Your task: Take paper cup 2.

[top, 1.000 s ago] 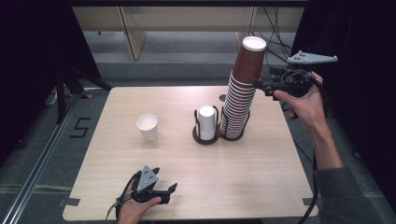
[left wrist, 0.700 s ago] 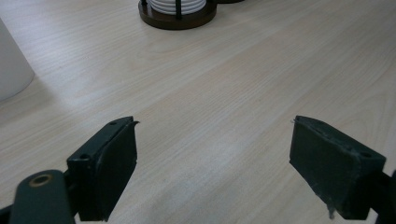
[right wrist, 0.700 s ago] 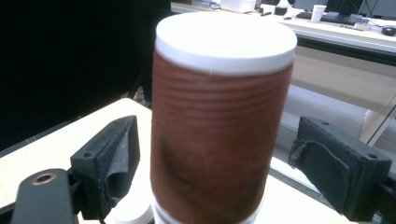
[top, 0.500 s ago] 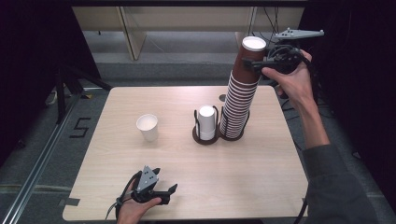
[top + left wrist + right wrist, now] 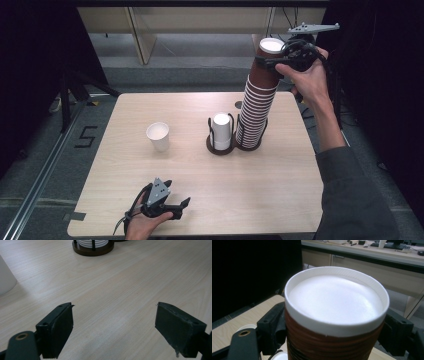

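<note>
Up top, right tool (image 5: 267, 61) pinching the top brown cup (image 5: 266, 62), its base hidden; left tool (image 5: 181, 205) spread.

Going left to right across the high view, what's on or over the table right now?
Left tongs low at the near edge, open → single white cup → short white stack in its holder → tall brown cup stack → right tongs, jaws either side of the top cup.
</note>
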